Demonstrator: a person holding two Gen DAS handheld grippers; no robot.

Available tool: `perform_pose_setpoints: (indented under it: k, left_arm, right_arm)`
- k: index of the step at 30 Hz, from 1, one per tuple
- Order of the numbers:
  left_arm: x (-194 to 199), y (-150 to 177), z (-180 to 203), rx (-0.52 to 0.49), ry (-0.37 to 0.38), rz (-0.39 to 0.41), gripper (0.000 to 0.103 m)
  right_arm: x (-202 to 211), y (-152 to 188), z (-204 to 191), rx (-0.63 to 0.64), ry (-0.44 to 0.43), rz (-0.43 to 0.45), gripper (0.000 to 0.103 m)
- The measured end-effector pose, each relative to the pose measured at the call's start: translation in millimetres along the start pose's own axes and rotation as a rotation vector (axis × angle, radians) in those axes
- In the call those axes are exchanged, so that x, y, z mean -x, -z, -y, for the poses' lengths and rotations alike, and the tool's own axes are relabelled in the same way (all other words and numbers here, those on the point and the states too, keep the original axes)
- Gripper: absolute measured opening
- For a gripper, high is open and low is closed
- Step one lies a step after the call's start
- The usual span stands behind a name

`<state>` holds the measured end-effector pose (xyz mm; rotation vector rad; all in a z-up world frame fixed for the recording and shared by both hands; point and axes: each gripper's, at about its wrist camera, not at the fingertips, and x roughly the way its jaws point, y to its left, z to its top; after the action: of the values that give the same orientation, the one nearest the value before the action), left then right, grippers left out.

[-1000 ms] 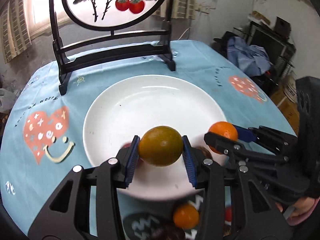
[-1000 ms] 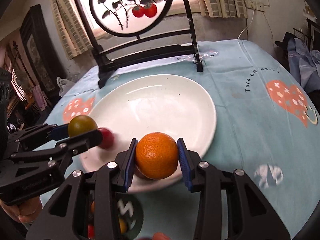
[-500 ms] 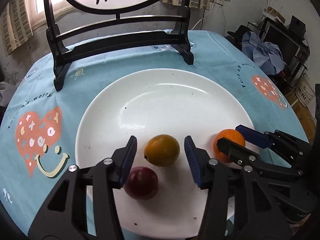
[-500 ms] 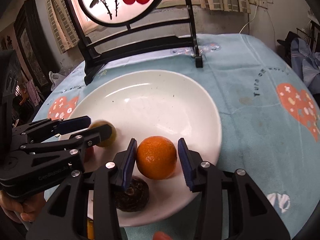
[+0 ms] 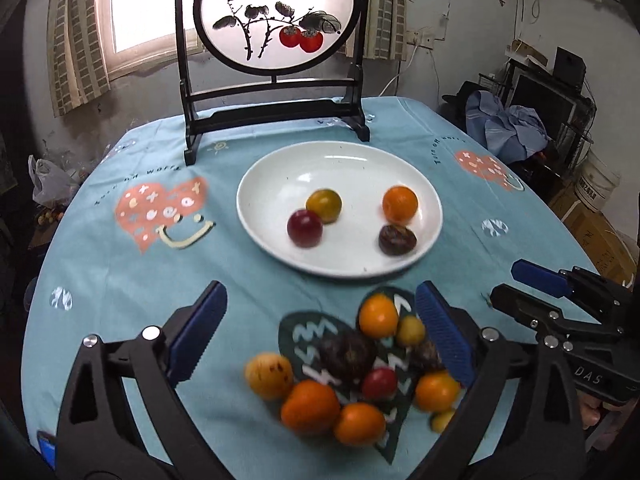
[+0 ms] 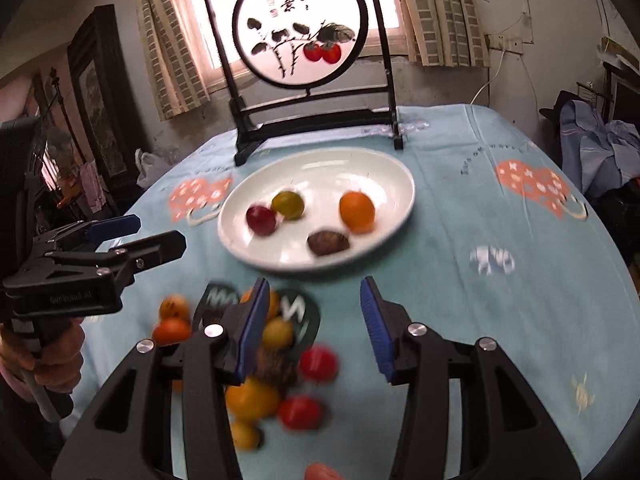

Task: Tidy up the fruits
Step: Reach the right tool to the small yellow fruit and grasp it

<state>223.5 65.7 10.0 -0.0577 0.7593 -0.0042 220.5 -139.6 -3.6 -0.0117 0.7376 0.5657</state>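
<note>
Left claw [image 5: 320, 332]: jaws opening wide, nothing between the pads, above the loose fruit pile [image 5: 360, 372] on the desk [image 5: 120, 280]. Right claw [image 6: 312, 328]: jaws opening, moderately parted, empty, over the same pile. White plate [image 5: 256, 200] beyond the pile holds four fruits: one yellow-green fruit [image 5: 324, 205] touching one dark red fruit [image 5: 305, 228], one orange [image 5: 400, 205] and one brown fruit [image 5: 397, 240] just beside it. Pile: roughly ten blurred fruits; exact number cannot be told. One round painted screen [image 5: 276, 16] stands behind the plate.

plate [image 5: 256, 184] far half bare; screen stand [image 5: 276, 116] blocks behind.
</note>
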Motion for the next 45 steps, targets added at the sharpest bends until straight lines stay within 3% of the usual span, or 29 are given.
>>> perform_pose_setpoints:
  k: [7,13,36,42,44,45]
  left_arm:
    - [24,81,2,0.025,0.031,-0.043,0.097]
    - [23,118,10,-0.021,0.036,-0.075,0.097]
    - [18,122,-3,0.050,0.103,-0.102,0.097]
    - [18,121,-4,0.063,0.110,-0.102,0.097]
    - [18,121,-5,0.069,0.111,-0.104,0.097]
    - [17,121,-5,0.073,0.112,-0.106,0.097]
  right_arm:
    - [3,62,-20,0.007,-0.032,-0.114,0.047]
    - [-3,70,-36,0.042,-0.054,-0.161,0.047]
    - [-33,65,-51,0.080,-0.039,-0.253,0.047]
    - [-37,63,-54,0.099,-0.016,-0.262,0.038]
    - [-36,63,-54,0.104,-0.009,-0.260,0.026]
    - [-36,63,-53,0.098,-0.014,-0.258,0.026]
